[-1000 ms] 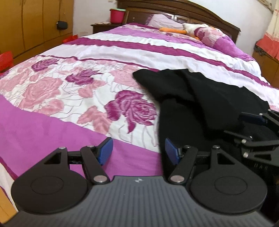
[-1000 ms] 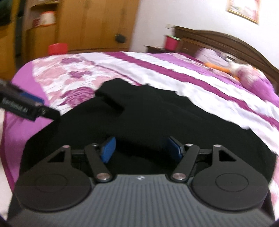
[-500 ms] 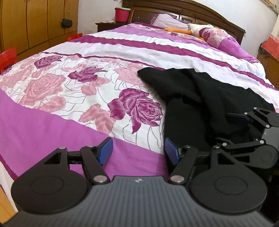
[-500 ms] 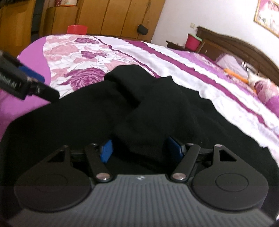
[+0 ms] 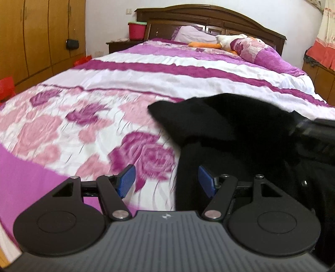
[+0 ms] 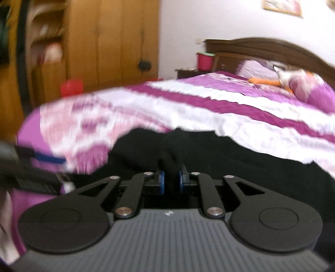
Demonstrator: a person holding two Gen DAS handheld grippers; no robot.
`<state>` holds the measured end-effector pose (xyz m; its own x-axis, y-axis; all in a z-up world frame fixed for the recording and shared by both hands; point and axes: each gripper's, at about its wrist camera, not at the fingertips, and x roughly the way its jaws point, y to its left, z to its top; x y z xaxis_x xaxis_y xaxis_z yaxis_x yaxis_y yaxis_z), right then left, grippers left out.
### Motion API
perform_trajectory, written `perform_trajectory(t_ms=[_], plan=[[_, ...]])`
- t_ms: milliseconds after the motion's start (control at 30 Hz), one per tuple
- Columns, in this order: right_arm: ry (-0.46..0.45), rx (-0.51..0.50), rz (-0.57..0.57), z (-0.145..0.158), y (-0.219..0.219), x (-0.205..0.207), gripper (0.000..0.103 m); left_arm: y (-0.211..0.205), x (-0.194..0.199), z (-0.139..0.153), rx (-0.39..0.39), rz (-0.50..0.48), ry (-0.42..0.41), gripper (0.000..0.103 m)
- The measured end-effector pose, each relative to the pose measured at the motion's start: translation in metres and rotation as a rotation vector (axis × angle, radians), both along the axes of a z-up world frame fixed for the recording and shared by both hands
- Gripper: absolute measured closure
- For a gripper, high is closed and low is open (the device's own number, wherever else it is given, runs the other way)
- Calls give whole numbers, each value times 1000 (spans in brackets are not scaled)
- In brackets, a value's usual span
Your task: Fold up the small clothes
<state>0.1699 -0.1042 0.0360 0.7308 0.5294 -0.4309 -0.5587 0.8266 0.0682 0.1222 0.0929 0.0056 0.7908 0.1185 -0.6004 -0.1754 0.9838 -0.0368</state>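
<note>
A black garment (image 5: 230,129) lies crumpled on the floral bed cover (image 5: 62,125), near the bed's front right. My left gripper (image 5: 166,180) is open low over the cover, and the garment's left edge runs between its blue pads, close to the right one. My right gripper (image 6: 171,177) is closing its jaws on a raised fold of the black garment (image 6: 230,167), and the pads pinch the cloth. The right tool's black frame (image 5: 314,136) shows blurred at the right edge of the left wrist view. A blue-padded left finger (image 6: 50,159) shows at the far left of the right wrist view.
Pillows (image 5: 194,34) and a plush toy (image 5: 228,40) lie by the dark wooden headboard (image 5: 209,14). A red bucket (image 5: 137,30) stands on a nightstand. Wooden wardrobes (image 5: 41,37) line the left side. A low cabinet (image 5: 320,73) stands at the right.
The right gripper's jaws came together on a fold of the black garment and lifted it a little. The left gripper moved right, up to the garment's left edge, still open.
</note>
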Motion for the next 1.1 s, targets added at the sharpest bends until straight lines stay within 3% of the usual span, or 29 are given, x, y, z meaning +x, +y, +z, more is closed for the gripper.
perform_trajectory(t_ms=[267, 467, 533, 700, 967, 1100], plan=[[117, 310, -167, 40, -63, 32, 89, -12, 53, -5, 19, 28, -41, 32], [130, 409, -270, 51, -108, 41, 90, -15, 68, -20, 28, 35, -23, 32], [131, 434, -311, 49, -123, 43, 90, -18, 69, -26, 63, 38, -9, 32], [177, 456, -441, 27, -158, 55, 90, -17, 72, -32, 78, 36, -6, 32], [336, 399, -563, -46, -184, 76, 85, -22, 73, -37, 128, 32, -8, 31], [371, 400, -616, -60, -191, 72, 57, -22, 73, -37, 121, 31, -8, 31]])
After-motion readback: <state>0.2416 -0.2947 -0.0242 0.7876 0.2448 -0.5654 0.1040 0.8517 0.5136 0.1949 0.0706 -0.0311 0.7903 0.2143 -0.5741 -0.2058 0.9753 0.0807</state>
